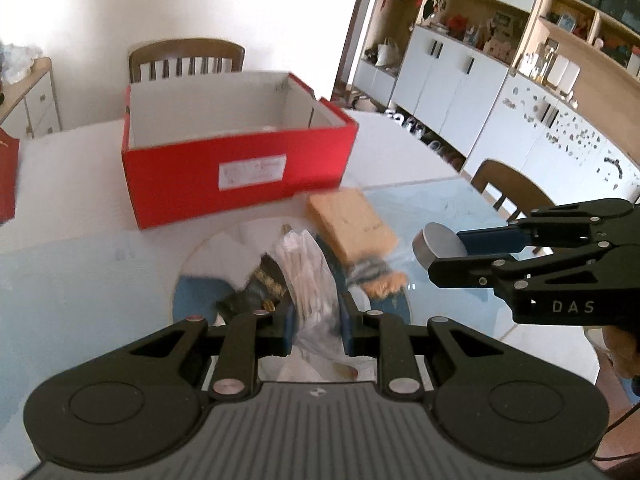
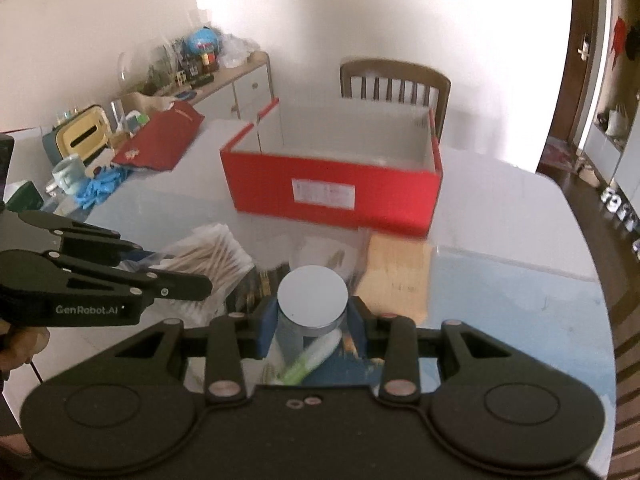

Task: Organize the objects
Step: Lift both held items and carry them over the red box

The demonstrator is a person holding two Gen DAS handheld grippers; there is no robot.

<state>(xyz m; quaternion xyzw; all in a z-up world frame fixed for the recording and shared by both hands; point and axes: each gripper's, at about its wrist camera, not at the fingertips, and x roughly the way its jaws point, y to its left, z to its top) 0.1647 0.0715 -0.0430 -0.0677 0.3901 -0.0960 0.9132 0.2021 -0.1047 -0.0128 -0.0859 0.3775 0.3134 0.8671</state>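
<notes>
An open red shoebox [image 1: 240,168] stands on the table; it also shows in the right wrist view [image 2: 332,184]. My left gripper [image 1: 316,320] is shut on a clear bag of cotton swabs [image 1: 308,276], seen from the right wrist too [image 2: 208,256]. My right gripper [image 2: 312,324] is shut on a clear jar with a silver lid [image 2: 312,296]; the jar [image 1: 440,246] is held above the table right of the pile. A tan wooden block [image 1: 352,224] and a dark patterned item [image 1: 264,280] lie in front of the box.
Wooden chairs stand behind the box [image 1: 188,60] and at the right edge [image 1: 508,188]. A red folder [image 2: 164,136], blue gloves [image 2: 100,188] and a mug [image 2: 70,174] lie at the table's left side. White cabinets [image 1: 460,76] line the right wall.
</notes>
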